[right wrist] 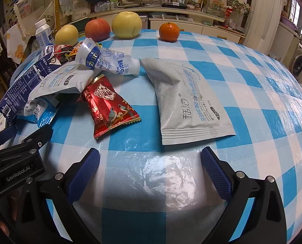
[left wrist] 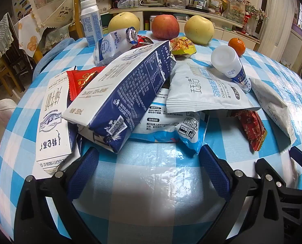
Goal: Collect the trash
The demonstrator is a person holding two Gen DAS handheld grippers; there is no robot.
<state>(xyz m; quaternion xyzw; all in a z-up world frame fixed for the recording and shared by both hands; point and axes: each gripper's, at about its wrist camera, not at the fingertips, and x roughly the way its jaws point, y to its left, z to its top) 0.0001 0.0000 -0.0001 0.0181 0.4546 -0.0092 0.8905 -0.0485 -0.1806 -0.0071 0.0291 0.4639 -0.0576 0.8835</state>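
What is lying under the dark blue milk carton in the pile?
The dark blue milk carton leans on a white milk carton, a red wrapper and a light blue printed pouch. What lies beneath its middle is covered, so it cannot be seen.

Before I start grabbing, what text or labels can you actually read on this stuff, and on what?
"GenRobot.AI": left gripper body, seen from the right wrist.
"MAGICO": crushed white bottle.
"JUEYAN", "DOWN CLO...": grey-white sachet.
"JUEYAN": flat grey sachet, right wrist view.
"250mL": navy milk carton.
Carton fine print, QR code and red wrapper lettering: too small or stylised to read.
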